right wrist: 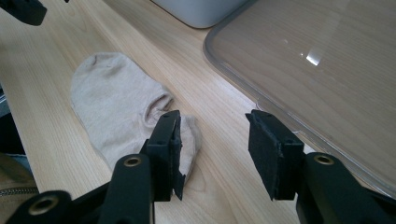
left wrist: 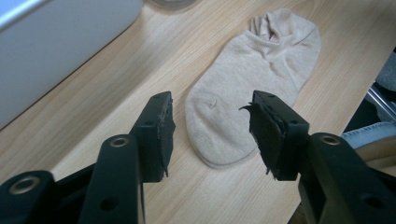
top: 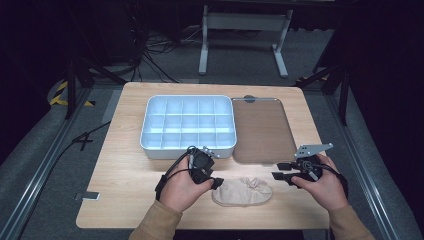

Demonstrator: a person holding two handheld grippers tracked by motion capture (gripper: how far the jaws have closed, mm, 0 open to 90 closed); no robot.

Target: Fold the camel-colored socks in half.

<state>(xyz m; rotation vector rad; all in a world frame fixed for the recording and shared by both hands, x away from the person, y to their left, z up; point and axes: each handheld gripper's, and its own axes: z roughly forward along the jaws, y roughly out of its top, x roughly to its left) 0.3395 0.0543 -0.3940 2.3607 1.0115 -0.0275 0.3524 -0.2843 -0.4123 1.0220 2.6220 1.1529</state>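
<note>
A beige ankle sock (top: pixel 243 191) lies flat near the table's front edge, between my two hands. My left gripper (top: pixel 218 183) is at the sock's toe end, low over the table. In the left gripper view it (left wrist: pixel 210 112) stands open, and the sock (left wrist: pixel 254 70) stretches away past the gap. My right gripper (top: pixel 278 170) hovers by the sock's open cuff end. It (right wrist: pixel 212 135) is open too, its left jaw over the cuff of the sock (right wrist: pixel 116 107), with bare wood between the jaws. Neither gripper holds anything.
A white box with several compartments (top: pixel 187 125) sits mid-table, and its clear lid (top: pixel 260 130) lies flat to its right. The lid (right wrist: pixel 317 60) is close beside my right gripper. The box wall (left wrist: pixel 56 42) is left of my left gripper.
</note>
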